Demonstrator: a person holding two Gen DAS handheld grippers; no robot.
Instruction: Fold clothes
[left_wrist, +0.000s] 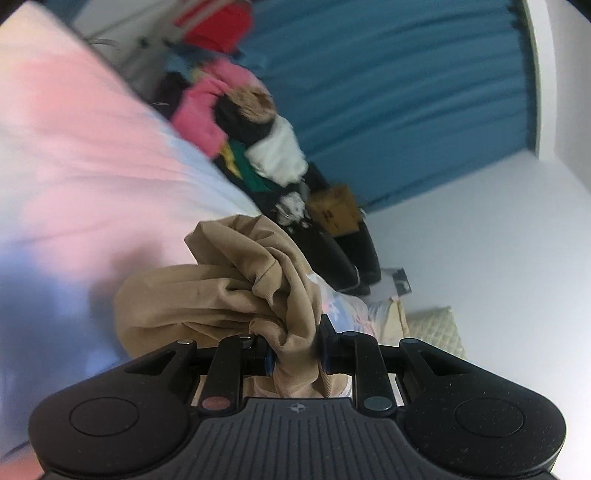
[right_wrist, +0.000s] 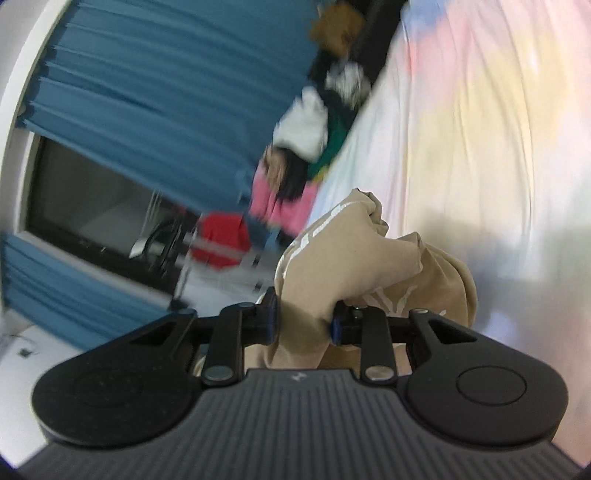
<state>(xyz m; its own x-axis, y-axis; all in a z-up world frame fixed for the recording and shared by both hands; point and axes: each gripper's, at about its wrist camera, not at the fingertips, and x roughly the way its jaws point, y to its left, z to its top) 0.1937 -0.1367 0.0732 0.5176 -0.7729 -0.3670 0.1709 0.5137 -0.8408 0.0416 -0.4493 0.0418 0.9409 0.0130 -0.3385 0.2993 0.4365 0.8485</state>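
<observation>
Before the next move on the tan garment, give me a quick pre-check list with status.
1. Left hand-held gripper shut on tan garment: ok.
2. Right hand-held gripper shut on the garment: ok.
3. Garment spread flat for folding: not ok, bunched at both grips.
4. Pastel bedsheet free to lay it on: ok.
5. Clothes pile apart from garment: ok.
6. Which garment edges are held: cannot tell.
</observation>
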